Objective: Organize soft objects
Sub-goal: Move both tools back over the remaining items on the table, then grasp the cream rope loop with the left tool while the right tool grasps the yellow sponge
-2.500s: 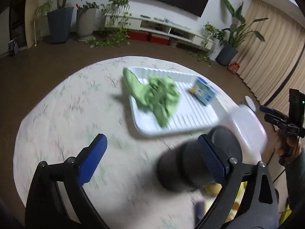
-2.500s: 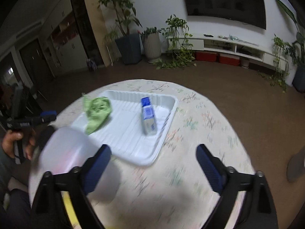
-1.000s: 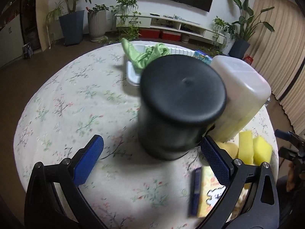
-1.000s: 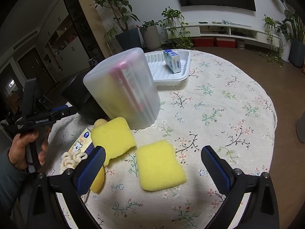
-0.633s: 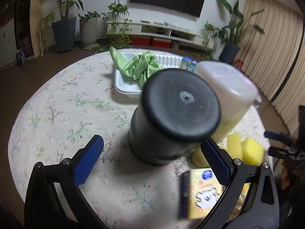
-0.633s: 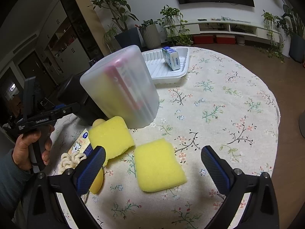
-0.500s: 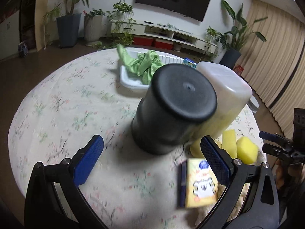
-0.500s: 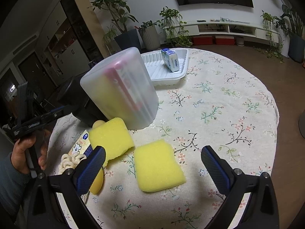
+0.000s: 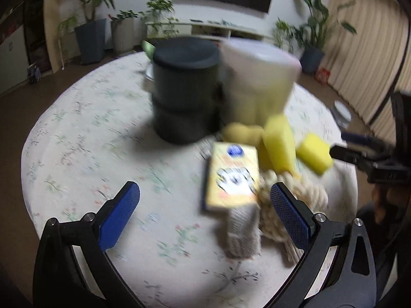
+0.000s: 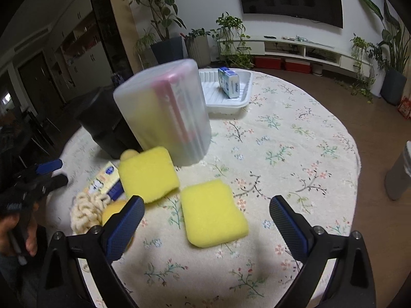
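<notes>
The left gripper (image 9: pixel 204 211) stands wide open with nothing between its blue pads; a yellow card box (image 9: pixel 232 177) lies ahead of the gap, nearer the right finger, and a cream rope toy (image 9: pixel 295 205) sits just beyond that finger, partly behind it; farther ahead stand a black canister (image 9: pixel 185 92) and a translucent tub (image 9: pixel 257 82), side by side; that view is blurred.

The right gripper (image 10: pixel 205 215) is likewise spread wide and empty; a flat yellow sponge (image 10: pixel 213 217) lies on the flowered tablecloth (image 10: pixel 295 154) between its fingers, and a second sponge (image 10: pixel 147 173) sits just ahead of the left finger, tilted.

Half a second ago the left gripper looked down on the canister's lid from closer; now it has drawn back and lower, and the box and rope lie nearer its fingers; the right gripper's view is almost unchanged.
</notes>
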A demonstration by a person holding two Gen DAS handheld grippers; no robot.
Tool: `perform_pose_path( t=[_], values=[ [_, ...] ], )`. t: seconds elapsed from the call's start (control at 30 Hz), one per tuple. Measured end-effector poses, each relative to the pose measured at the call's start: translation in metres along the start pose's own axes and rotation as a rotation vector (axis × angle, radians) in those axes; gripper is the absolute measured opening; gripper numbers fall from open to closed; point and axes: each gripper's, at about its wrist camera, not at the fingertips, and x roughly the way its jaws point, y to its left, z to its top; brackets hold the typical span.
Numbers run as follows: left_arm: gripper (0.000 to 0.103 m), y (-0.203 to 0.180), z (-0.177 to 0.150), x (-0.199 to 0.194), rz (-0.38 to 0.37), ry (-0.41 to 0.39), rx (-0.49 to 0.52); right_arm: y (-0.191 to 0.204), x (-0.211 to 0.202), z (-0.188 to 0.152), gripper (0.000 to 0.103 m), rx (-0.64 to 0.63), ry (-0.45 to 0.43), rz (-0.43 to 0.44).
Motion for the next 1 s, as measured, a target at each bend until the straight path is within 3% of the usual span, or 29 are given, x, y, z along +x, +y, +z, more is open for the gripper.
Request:
perform_pose_path(
  t=[0.1, 0.27, 0.43, 0.63, 0.8, 0.87, 1.0],
  values=[
    [0.103, -0.011, -0.001, 0.0, 0.016, 0.011, 0.017, 0.007, 0.001, -0.005, 0.095, -0.014, 0.027, -0.032],
    [0.103, -0.013, -0.016, -0.016, -0.008, -0.005, -0.081, 0.009, -0.011, -0.016, 0.09, 0.018, 0.034, -0.053],
    [0.102, -0.025, -0.028, -0.003, 0.001, 0.048, -0.052, 0.013, -0.024, -0.022, 0.09, 0.015, 0.015, -0.033],
    [0.101, -0.022, -0.029, 0.001, 0.022, 0.049, -0.065, 0.006, -0.02, -0.018, 0.09, 0.023, 0.023, -0.058],
    [0.066, -0.014, -0.031, 0.003, 0.022, 0.069, -0.1, 0.006, -0.015, -0.018, 0.09, 0.02, 0.034, -0.052],
    [0.06, -0.014, -0.033, 0.007, 0.016, 0.085, -0.105, 0.007, -0.014, -0.018, 0.09, 0.019, 0.035, -0.046],
    [0.06, -0.019, -0.034, 0.01, 0.018, 0.087, -0.076, 0.007, -0.011, -0.019, 0.09, 0.023, 0.039, -0.037]
  ],
)
